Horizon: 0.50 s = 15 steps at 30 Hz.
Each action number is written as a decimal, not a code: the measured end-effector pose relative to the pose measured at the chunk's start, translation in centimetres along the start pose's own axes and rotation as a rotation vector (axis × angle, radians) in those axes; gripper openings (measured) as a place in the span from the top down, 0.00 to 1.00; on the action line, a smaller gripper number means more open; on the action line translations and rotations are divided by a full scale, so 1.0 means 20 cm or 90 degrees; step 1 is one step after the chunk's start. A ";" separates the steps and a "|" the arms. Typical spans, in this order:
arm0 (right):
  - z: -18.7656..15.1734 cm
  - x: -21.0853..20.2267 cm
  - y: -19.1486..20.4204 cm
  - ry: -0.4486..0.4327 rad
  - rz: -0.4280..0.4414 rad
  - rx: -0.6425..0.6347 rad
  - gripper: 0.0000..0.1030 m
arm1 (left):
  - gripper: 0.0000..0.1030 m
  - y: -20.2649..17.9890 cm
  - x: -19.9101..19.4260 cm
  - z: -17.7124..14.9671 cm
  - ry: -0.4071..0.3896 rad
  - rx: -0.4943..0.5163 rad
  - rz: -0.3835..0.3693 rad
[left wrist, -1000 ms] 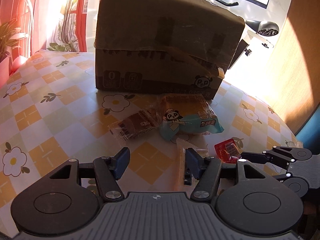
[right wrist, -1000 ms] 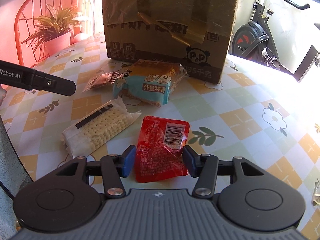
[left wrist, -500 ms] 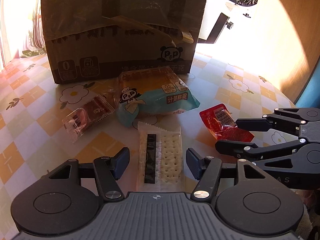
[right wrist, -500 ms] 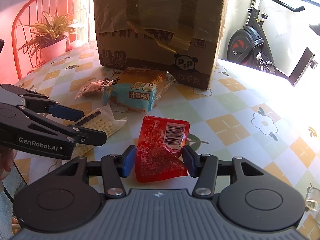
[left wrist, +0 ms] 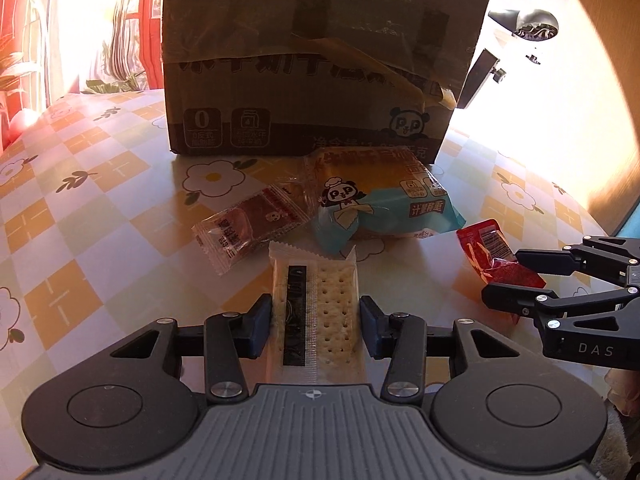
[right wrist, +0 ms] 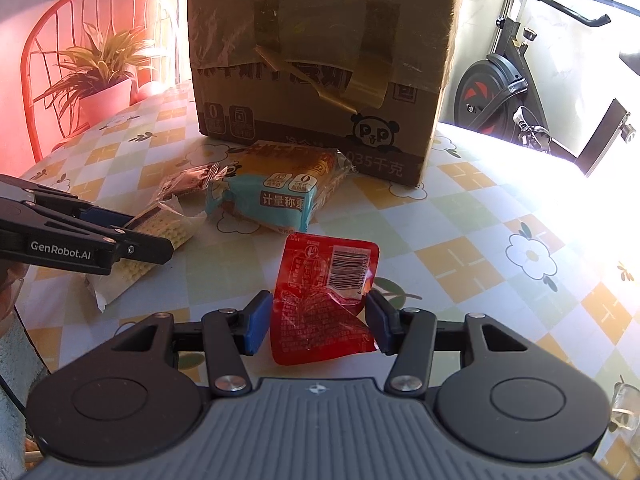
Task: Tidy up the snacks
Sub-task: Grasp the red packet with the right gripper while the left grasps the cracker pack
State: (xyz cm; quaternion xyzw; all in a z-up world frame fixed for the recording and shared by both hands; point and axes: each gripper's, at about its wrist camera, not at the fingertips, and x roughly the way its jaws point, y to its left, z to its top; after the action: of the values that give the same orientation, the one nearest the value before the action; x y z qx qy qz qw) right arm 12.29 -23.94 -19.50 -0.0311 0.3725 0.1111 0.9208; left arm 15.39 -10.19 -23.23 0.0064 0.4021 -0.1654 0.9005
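Four wrapped snacks are seen lying loose on the checked, flower-printed tablecloth (left wrist: 100, 216), all in front of a large brown cardboard box (left wrist: 320, 60) with peeling tape, and none can be seen to have been put away or lined up, so the organizing is judged to be at its very beginning. The left gripper (left wrist: 316, 326) is set around a pale cracker packet in clear wrap with a black stripe (left wrist: 316, 304): its blue pads flank the packet's long edges, the left pad looking in contact and the right one just beside the wrapper, so the jaws are taken as spread around it rather than pinching it. The right gripper (right wrist: 318, 322) is placed the same way around a flat red foil sachet with a barcode label (right wrist: 324, 292), which lies on the table between the blue pads; a slight gap appears on each side, and no squeeze or lift is evident. Beyond these, a bread pack in teal and orange wrap with a panda cartoon (left wrist: 380, 204) rests against the foot of the box, and a small clear-wrapped reddish-brown snack (left wrist: 252, 224) lies just beside it to the left, its end touching or overlapping the bread pack. Neither of these two is being handled. Whether the box is open at the top cannot be told, and no other destination is shown. By this reading, closing on the two framed packets is the step in hand, and everything is left to be done.
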 end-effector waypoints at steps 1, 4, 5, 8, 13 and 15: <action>0.00 -0.01 0.00 -0.004 -0.003 0.001 0.48 | 0.53 0.01 -0.01 0.01 -0.002 -0.002 0.004; 0.02 -0.03 -0.02 -0.009 -0.012 0.002 0.48 | 0.53 0.03 -0.04 0.03 -0.019 -0.006 0.012; 0.02 -0.04 -0.02 -0.010 -0.015 0.002 0.48 | 0.53 0.03 -0.05 0.04 -0.026 -0.008 0.014; 0.04 -0.07 -0.03 -0.017 -0.027 -0.002 0.48 | 0.53 0.03 -0.09 0.05 -0.044 -0.007 0.018; 0.08 -0.12 -0.06 -0.036 -0.043 -0.001 0.48 | 0.53 0.04 -0.14 0.08 -0.067 -0.002 0.024; 0.11 -0.14 -0.07 -0.046 -0.050 -0.001 0.48 | 0.53 0.05 -0.16 0.10 -0.077 0.000 0.025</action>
State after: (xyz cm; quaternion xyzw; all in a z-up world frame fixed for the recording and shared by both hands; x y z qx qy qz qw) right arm 12.08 -25.52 -16.08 -0.0424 0.3376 0.0758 0.9373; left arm 15.13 -8.56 -19.76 0.0043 0.3466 -0.1480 0.9262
